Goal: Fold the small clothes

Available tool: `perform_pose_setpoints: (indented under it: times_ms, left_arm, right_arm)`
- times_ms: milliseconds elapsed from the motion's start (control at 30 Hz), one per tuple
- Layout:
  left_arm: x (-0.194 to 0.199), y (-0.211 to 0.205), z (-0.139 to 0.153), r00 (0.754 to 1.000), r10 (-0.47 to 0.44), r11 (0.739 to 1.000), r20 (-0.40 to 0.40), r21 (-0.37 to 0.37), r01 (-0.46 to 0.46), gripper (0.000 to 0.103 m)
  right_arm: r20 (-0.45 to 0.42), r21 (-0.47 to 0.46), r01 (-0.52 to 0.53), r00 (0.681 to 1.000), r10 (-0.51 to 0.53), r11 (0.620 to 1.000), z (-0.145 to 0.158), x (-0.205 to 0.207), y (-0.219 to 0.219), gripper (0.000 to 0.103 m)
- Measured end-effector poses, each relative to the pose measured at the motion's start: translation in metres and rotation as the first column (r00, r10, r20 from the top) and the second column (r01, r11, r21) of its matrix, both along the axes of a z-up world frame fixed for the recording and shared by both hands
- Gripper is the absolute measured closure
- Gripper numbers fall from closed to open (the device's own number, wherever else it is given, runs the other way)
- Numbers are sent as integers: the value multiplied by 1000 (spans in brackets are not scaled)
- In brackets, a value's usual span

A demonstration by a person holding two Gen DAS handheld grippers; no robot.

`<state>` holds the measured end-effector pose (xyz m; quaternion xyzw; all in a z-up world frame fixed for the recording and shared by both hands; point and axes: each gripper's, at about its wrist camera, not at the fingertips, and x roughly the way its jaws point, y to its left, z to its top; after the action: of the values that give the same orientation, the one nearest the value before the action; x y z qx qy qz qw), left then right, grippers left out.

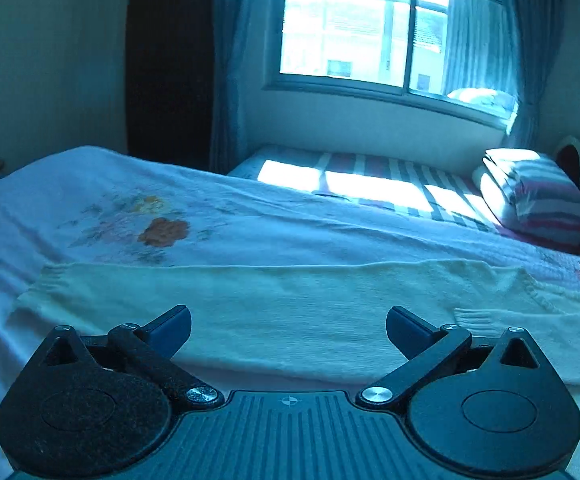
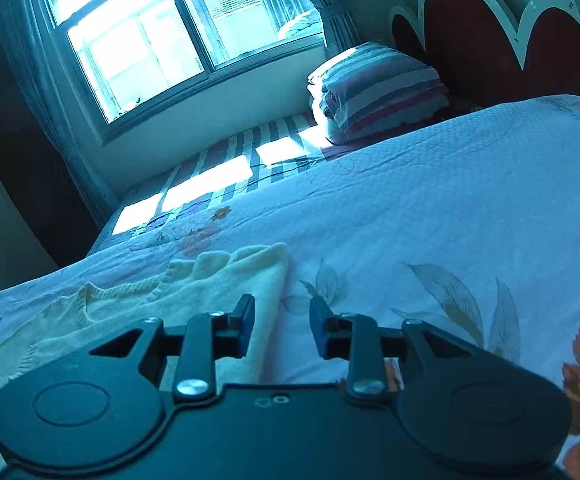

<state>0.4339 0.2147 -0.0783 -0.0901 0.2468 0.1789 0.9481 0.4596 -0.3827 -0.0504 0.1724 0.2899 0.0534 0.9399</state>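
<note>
Cream knit sweater (image 1: 290,312) lies flat on my floral bedspread (image 2: 450,208). Left gripper (image 1: 288,330) fingers spread wide, empty; right gripper (image 2: 281,322) fingers part-open, empty (sweater edge beneath). Behind: striped pillow (image 2: 382,88), window (image 1: 362,28). No legible writing.

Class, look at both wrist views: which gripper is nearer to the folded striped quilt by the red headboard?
Right, probably. The right gripper hovers open at the cream knitted sweater's edge, with the striped quilt looming larger. The left gripper hangs open over the sweater's middle, quilt farther off.
</note>
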Motion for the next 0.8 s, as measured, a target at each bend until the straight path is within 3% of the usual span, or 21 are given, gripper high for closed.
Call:
perform_pose_setpoints:
  times_ms: [100, 133, 167, 200, 333, 433, 633, 700, 800]
  left_arm:
    - [-37, 73, -6, 989, 145, 982, 30, -123, -140, 5]
    - [-46, 102, -10, 979, 200, 963, 30, -190, -190, 11]
    - [-52, 125, -14, 972, 234, 942, 33, -255, -218, 24]
    - [-57, 146, -19, 962, 269, 915, 40, -322, -242, 34]
    - [-69, 214, -53, 923, 382, 757, 35, -585, -291, 36]
    - [-62, 235, -74, 920, 393, 683, 9, -672, -285, 36]
    - [-42, 259, -97, 916, 394, 612, 73, -765, -202, 36]
    - [-33, 261, -102, 921, 379, 617, 88, -766, -181, 36]
    - [-15, 261, -106, 936, 337, 663, 99, -731, -161, 36]
  right_arm:
    - [-17, 22, 83, 996, -82, 996, -4, -36, -18, 70]
    - [-24, 31, 108, 994, -108, 994, -5, -45, -22, 70]
    - [-34, 38, 143, 989, -142, 989, -7, -56, -26, 70]
    - [-44, 46, 168, 985, -166, 985, -8, -64, -29, 70]
    - [-88, 81, 234, 970, -226, 969, -12, -85, -32, 70]
    - [-85, 91, 246, 967, -239, 965, -8, -95, -24, 70]
    - [-53, 91, 257, 966, -253, 962, 6, -114, 0, 68]
    - [-49, 86, 265, 964, -262, 960, 8, -120, 5, 68]
    - [-46, 89, 290, 957, -287, 953, 11, -127, 10, 68]
